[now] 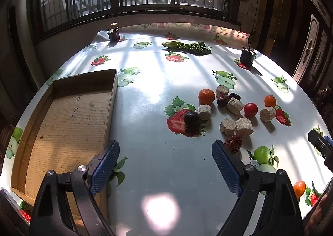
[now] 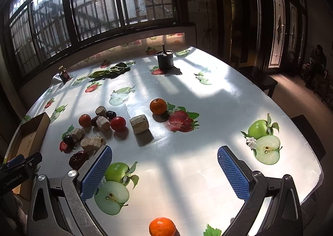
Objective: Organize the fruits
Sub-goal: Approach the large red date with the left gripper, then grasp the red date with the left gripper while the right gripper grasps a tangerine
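An empty cardboard tray (image 1: 68, 115) lies at the table's left; its corner also shows in the right wrist view (image 2: 35, 125). Right of it is a loose cluster: an orange mandarin (image 1: 206, 96), a red tomato (image 1: 250, 109), a second mandarin (image 1: 270, 101), a dark cherry (image 1: 191, 117), red dates (image 1: 233, 144) and several beige cork-like cylinders (image 1: 244, 126). My left gripper (image 1: 165, 165) is open and empty, above bare table between tray and cluster. My right gripper (image 2: 164, 170) is open and empty; a mandarin (image 2: 162, 226) lies just below it, another mandarin (image 2: 158, 106) and a beige cylinder (image 2: 139, 124) lie ahead.
The round table (image 1: 156, 81) has a glossy white cloth printed with strawberries and apples. At the back stand a dark jar (image 1: 113, 32), a leafy green bundle (image 1: 187, 46) and a dark pot (image 1: 247, 56). A barred window runs behind; the table edge curves at the right.
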A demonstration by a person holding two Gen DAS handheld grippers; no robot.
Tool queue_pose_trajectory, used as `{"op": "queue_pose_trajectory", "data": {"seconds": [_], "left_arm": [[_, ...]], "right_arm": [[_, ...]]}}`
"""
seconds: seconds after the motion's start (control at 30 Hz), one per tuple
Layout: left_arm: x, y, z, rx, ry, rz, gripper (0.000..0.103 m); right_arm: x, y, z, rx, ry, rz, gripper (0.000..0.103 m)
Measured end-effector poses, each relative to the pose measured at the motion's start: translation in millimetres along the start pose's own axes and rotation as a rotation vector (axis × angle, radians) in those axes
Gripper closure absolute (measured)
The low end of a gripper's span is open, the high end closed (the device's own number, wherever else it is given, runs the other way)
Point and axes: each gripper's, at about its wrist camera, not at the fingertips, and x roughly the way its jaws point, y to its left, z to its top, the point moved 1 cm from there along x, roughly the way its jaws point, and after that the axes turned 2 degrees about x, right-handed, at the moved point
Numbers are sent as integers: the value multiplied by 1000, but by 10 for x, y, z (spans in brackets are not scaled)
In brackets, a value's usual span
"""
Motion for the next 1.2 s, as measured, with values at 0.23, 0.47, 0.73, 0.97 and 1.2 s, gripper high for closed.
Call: {"op": "queue_pose_trajectory", "data": {"seconds": [0.23, 0.47, 0.73, 0.97, 1.2], "left_arm": [[12, -132, 5, 38, 6, 0, 13], [140, -149, -26, 22, 58, -51, 13], [361, -218, -28, 15, 123, -139, 13], [502, -466, 43, 121, 134, -181, 13], [691, -807, 10, 250, 183, -237, 14]], "right_arm": [[73, -111, -60, 25, 38, 3, 1], [91, -233, -192, 20, 98, 47, 1], [3, -34, -399, -105, 140, 126, 1], [125, 46, -493, -168, 187, 127, 6], [193, -47, -560, -159, 241, 134, 18]]}}
